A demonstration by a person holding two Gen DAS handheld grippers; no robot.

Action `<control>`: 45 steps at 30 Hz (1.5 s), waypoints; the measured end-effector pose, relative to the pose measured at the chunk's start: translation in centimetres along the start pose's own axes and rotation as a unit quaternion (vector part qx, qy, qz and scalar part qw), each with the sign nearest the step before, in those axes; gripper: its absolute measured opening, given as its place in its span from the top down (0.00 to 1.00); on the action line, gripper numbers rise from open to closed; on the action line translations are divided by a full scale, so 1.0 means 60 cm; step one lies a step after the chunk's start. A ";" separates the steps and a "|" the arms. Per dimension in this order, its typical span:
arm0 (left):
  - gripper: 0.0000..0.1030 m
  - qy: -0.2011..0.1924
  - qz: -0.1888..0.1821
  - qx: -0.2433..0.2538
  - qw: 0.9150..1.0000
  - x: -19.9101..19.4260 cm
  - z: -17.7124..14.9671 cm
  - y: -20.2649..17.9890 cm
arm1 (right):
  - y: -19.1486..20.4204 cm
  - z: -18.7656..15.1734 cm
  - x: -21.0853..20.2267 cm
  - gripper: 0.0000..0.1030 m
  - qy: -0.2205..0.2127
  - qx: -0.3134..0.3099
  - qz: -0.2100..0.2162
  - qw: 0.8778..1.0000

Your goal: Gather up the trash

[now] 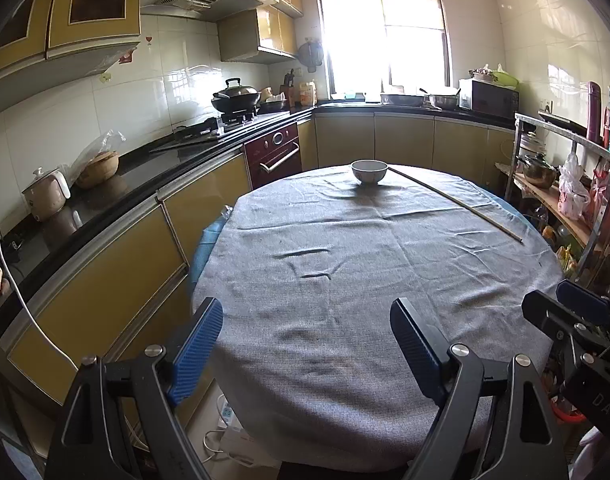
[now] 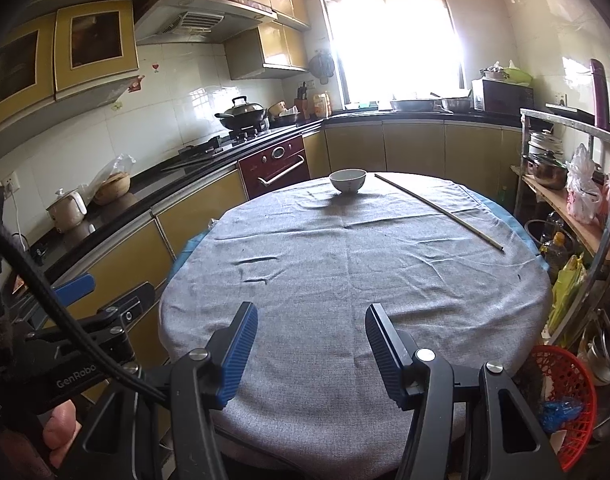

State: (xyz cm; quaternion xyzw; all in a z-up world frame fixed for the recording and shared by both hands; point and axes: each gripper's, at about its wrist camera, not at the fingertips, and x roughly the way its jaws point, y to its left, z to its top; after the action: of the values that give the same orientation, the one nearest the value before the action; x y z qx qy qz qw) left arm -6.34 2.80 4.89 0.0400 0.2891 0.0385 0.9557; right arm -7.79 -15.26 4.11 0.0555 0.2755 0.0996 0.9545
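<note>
Both tools hover spread and empty at the worktop's (image 1: pixel 345 280) near edge, left tool (image 1: pixel 305 344), right tool (image 2: pixel 311 344), probably scouting. Candidate trash: stick (image 1: pixel 457 202) toward far-right edge, beside bowl (image 1: pixel 369 171).

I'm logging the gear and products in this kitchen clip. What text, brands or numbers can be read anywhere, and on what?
"GenRobo", cut off: on the left claw's black body, right wrist view.
"DAS", cut off: on the right claw's body, left wrist view.
Small white print below "GenRobo": too blurred to read.
Yellow packet on the counter: print unreadable.
</note>
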 end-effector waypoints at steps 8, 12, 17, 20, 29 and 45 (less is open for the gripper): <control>0.16 0.001 -0.001 0.005 1.000 0.002 -0.002 -0.003 | 0.001 -0.003 0.006 0.42 0.003 0.001 -0.001 1.000; 0.16 0.004 -0.003 0.005 1.000 0.004 -0.004 -0.003 | 0.000 -0.004 0.008 0.41 0.004 0.000 0.000 1.000; 0.16 0.009 -0.002 0.006 1.000 0.012 -0.007 -0.003 | -0.009 -0.001 0.014 0.42 0.002 0.001 -0.005 1.000; 0.16 0.016 0.000 0.002 1.000 0.021 -0.008 0.001 | -0.014 0.005 0.019 0.42 0.002 0.003 -0.008 1.000; 0.16 0.035 0.003 -0.006 0.999 0.049 -0.005 0.004 | -0.012 0.025 0.033 0.42 0.000 -0.021 -0.016 1.000; 0.16 0.066 -0.020 0.003 0.998 0.138 0.042 -0.025 | -0.059 0.063 0.132 0.40 0.034 -0.006 -0.027 0.999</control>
State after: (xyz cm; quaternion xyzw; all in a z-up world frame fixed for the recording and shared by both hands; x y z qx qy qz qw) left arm 2.05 1.97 2.28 0.0342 0.3521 0.0211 0.9351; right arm 1.36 -17.17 2.66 0.0386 0.3087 0.0771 0.9473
